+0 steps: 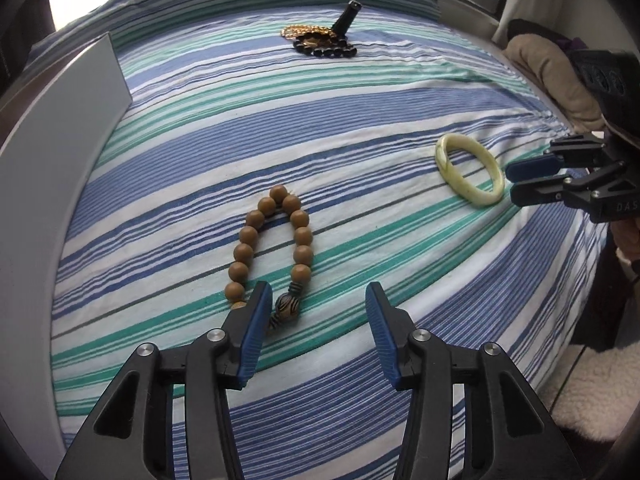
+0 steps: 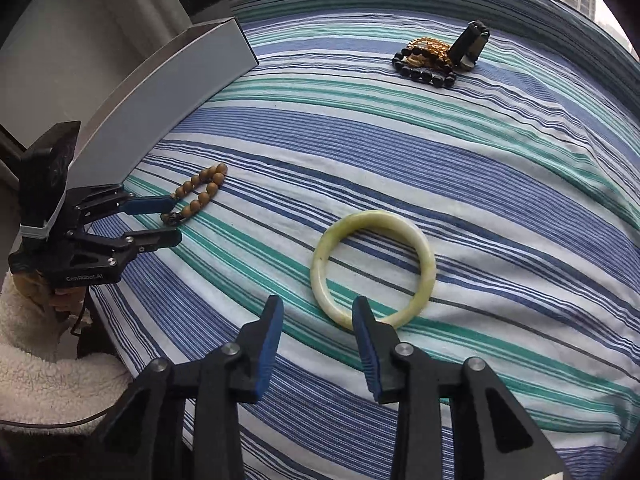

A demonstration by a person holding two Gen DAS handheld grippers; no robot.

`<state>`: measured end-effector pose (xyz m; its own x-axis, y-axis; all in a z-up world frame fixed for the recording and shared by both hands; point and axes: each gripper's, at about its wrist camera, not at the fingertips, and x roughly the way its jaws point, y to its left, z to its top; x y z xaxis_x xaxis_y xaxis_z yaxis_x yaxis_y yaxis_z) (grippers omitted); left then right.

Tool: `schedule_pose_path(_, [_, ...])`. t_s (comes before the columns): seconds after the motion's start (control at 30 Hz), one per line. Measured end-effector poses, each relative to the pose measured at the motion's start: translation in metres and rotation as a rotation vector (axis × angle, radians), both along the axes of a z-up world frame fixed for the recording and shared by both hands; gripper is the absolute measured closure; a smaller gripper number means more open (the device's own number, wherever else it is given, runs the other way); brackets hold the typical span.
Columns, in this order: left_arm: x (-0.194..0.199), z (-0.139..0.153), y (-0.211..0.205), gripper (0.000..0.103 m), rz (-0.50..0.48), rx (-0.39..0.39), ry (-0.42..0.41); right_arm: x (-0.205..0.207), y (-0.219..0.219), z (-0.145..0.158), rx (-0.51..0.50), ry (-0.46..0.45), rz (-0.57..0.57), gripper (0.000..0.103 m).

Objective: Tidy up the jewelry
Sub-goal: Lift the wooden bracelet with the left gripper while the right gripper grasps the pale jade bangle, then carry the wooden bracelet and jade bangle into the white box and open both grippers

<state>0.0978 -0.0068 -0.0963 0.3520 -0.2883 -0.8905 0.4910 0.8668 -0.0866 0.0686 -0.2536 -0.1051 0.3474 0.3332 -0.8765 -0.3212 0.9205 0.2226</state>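
**Q:** What does the figure show, and where do the pieces lie?

**A:** A striped bedspread [image 1: 360, 128] carries three groups of jewelry. A brown bead bracelet [image 1: 272, 248] lies in a narrow loop just ahead of the left gripper [image 1: 316, 316]; one blue pad hides the loop's near end, so contact there cannot be told. A pale green bangle [image 2: 374, 268] lies flat ahead of the right gripper [image 2: 318, 326], whose right pad overlaps the near rim. Well apart, at the far side, a black stand [image 2: 470, 46] rises from a heap of dark and gold beads [image 2: 426, 60]. A grey box [image 2: 168, 96] lies along the bed's left edge.

**Q:** In what state are the tools?

**A:** Both sets of jaws stand apart and neither clamps anything. The left pair is the wider; nothing but cloth shows in the gap. The right pair is narrower, with only cloth between the pads.

**Q:** How will each piece likely handle?

**A:** The bangle appears rigid, polished and stone-like: probably fairly heavy for its size, slippery, and liable to crack if dropped on a hard surface. A grip across the band's thickness at the near rim seems soundest. The bead bracelet is strung and limp; it should sag and swing when lifted. Pinching a single bead, or the larger patterned bead [image 1: 286, 306] at the near end, seems firmer than pinching cord.
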Motion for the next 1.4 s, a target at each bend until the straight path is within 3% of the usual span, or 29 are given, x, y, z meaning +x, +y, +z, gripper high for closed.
schedule_pose_path(0.1, [0.002,-0.004,-0.006,0.054,-0.037,0.053,-0.011,0.002,-0.006,0.000,-0.008,-0.003,-0.011,0.067])
schedule_pose_path(0.33, [0.004,-0.008,-0.002,0.055,-0.073,0.077,0.007,0.011,0.010,-0.006,-0.032,-0.012,0.079,0.065])
schedule_pose_path(0.37, [0.004,-0.008,-0.002,0.065,-0.065,0.080,0.005,0.015,0.014,-0.010,-0.053,-0.013,0.088,0.064])
schedule_pose_path(0.4, [0.004,-0.007,-0.001,0.084,-0.055,0.076,0.003,0.018,0.019,-0.015,-0.083,-0.017,0.094,0.064])
schedule_pose_path(0.43, [0.006,-0.007,0.002,0.091,-0.043,0.058,0.017,0.021,0.024,-0.020,-0.110,-0.018,0.103,0.064])
schedule_pose_path(0.53, [0.009,-0.007,0.008,0.092,0.013,0.005,0.051,0.022,0.035,-0.025,-0.151,-0.035,0.125,0.065])
schedule_pose_path(0.6, [0.008,-0.007,0.011,0.092,0.049,-0.011,0.055,0.021,0.039,-0.025,-0.198,-0.043,0.120,0.088])
schedule_pose_path(0.63, [0.007,-0.005,0.013,0.092,0.068,-0.030,0.056,0.021,0.038,-0.024,-0.187,-0.035,0.110,0.093])
schedule_pose_path(0.73, [0.002,0.010,0.025,0.092,0.123,-0.103,0.045,0.020,0.026,-0.015,-0.085,-0.014,0.053,0.093])
schedule_pose_path(0.93, [-0.011,0.061,0.059,0.092,0.220,-0.247,0.000,0.009,-0.011,0.019,0.275,0.022,-0.044,0.093])
schedule_pose_path(1.07, [-0.017,0.099,0.084,0.092,0.270,-0.327,-0.033,0.008,-0.019,0.037,0.447,0.041,-0.056,0.093])
schedule_pose_path(1.27, [-0.028,0.170,0.156,0.092,0.389,-0.357,-0.151,0.023,0.021,0.078,0.486,-0.012,0.037,0.093])
schedule_pose_path(1.33, [-0.026,0.191,0.188,0.092,0.447,-0.332,-0.200,0.033,0.047,0.094,0.466,-0.059,0.094,0.093])
schedule_pose_path(1.4, [-0.020,0.204,0.218,0.092,0.523,-0.260,-0.255,0.045,0.082,0.109,0.430,-0.108,0.159,0.093])
